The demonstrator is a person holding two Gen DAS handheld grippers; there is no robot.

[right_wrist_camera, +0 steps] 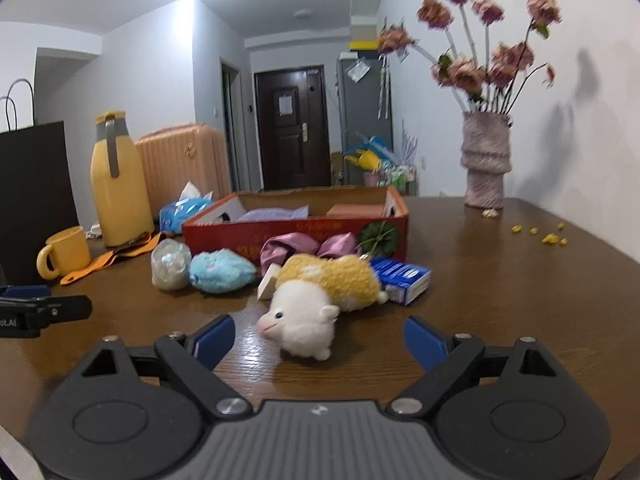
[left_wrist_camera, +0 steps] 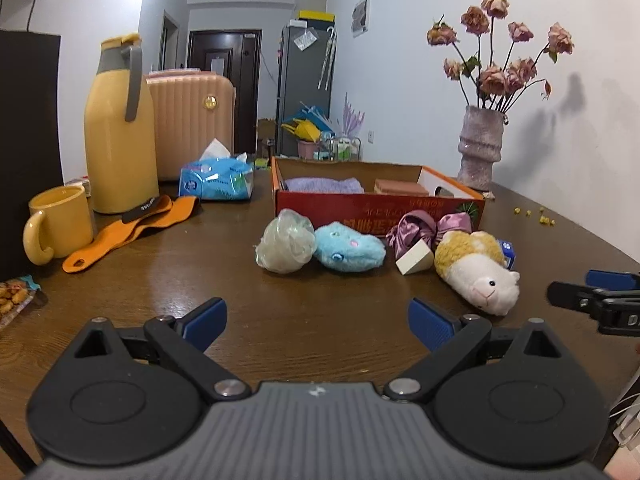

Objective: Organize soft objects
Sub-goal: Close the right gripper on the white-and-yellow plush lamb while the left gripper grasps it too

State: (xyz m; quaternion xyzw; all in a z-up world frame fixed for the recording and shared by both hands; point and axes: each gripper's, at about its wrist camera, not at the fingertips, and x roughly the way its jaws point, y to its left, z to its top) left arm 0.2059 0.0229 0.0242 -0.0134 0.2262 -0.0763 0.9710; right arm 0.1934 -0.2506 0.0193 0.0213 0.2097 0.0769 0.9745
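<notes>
A red cardboard box (left_wrist_camera: 360, 206) (right_wrist_camera: 224, 236) stands mid-table with a lilac cloth (left_wrist_camera: 324, 185) and a brown block (left_wrist_camera: 400, 188) inside. In front of it lie a clear bath puff (left_wrist_camera: 285, 245) (right_wrist_camera: 171, 265), a blue plush (left_wrist_camera: 349, 247) (right_wrist_camera: 221, 270), a purple satin scrunchie (left_wrist_camera: 416, 229) (right_wrist_camera: 296, 246), a white wedge sponge (left_wrist_camera: 414, 259) and a yellow-and-white plush sheep (left_wrist_camera: 476, 270) (right_wrist_camera: 316, 300). My left gripper (left_wrist_camera: 318, 322) is open and empty, short of the toys. My right gripper (right_wrist_camera: 318, 338) is open and empty, with the sheep's head just beyond its fingertips.
A yellow jug (left_wrist_camera: 120, 128), yellow mug (left_wrist_camera: 58, 226), orange strap (left_wrist_camera: 132, 230) and blue tissue pack (left_wrist_camera: 218, 178) stand at the left. A vase of dried roses (left_wrist_camera: 480, 148) stands at the back right. A blue carton (right_wrist_camera: 402, 280) lies beside the sheep. Yellow crumbs (right_wrist_camera: 548, 236) lie at the right.
</notes>
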